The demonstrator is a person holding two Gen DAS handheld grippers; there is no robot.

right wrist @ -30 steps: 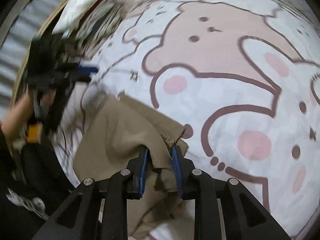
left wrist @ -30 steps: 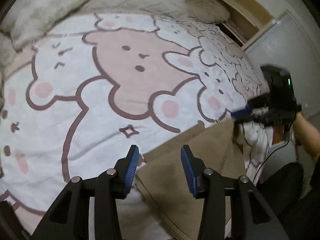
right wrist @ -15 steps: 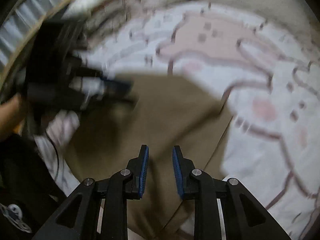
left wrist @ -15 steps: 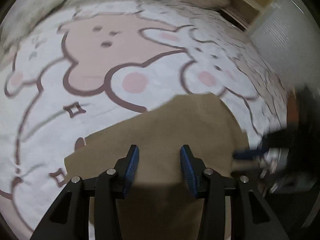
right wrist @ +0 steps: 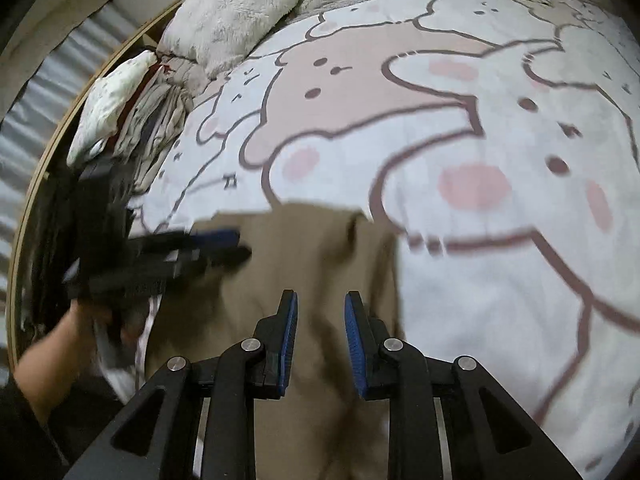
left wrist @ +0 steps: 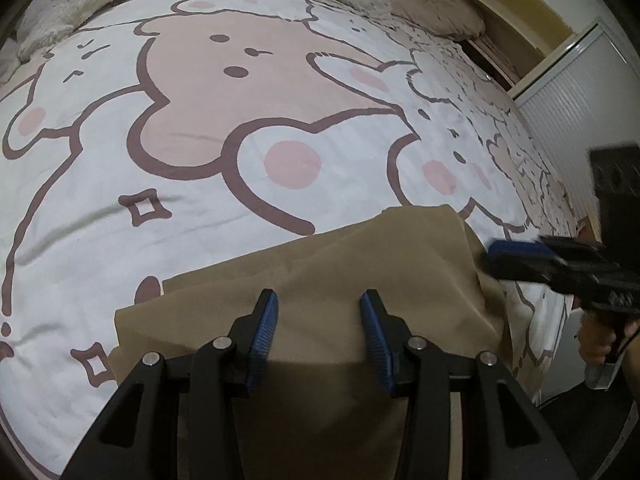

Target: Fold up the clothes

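Left wrist view: left gripper (left wrist: pixel 318 312) points down over a tan garment (left wrist: pixel 340 280) lying on the near edge of the bed. Its 2 blue pads stand apart with a clear gap; nothing is pinched between them, the cloth lies flat beneath. Jaws released.

Tan garment: spread on the cartoon-print bedspread (left wrist: pixel 200 184), far edge reaching toward the printed pink cheek, near part draping over the bed edge under the gripper. Surface mostly smooth, 1 shallow crease running toward the far right corner.

Same view, right side: right gripper (left wrist: pixel 516 252) is seen side-on, blurred, just beside the garment's right edge, held in a hand (left wrist: pixel 600 340).

Right wrist view: right gripper (right wrist: pixel 320 312) is over the tan garment (right wrist: pixel 320 248); pads narrowly apart, parallel. Fabric shows below the gap, and no fold is visibly caught between the pads. Reads as released, not gripping.

Left gripper (right wrist: pixel 216 240) appears at left, blurred, above the garment's left edge, with a bare forearm (right wrist: pixel 48 356) behind it.

Background: fluffy pillow (right wrist: pixel 232 12) at the head of the bed; pile of other clothes (right wrist: pixel 140 112) along the left side.
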